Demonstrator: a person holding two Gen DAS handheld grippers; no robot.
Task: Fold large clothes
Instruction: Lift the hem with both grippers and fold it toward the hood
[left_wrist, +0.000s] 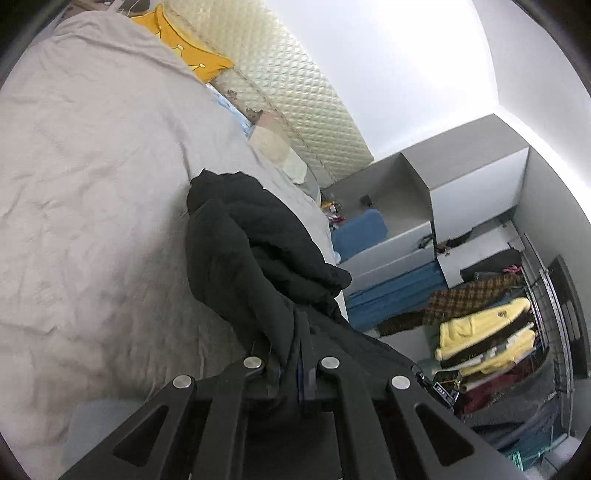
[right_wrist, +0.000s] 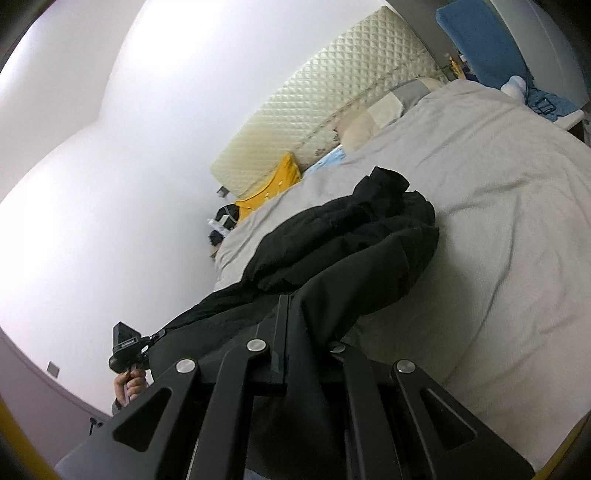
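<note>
In the left wrist view, the left gripper pinches a fold of the black coat. The coat lies bunched on the grey bed, from the middle down toward 6 o'clock. A yellow pillow sits at 11 o'clock. Clothes on a rack hang at 4 o'clock.

In the right wrist view, the right gripper pinches the black coat too. The coat covers its right finger. The grey bed fills 3 o'clock. The cream headboard stands at 1 o'clock. A hand shows at 8 o'clock.
</note>
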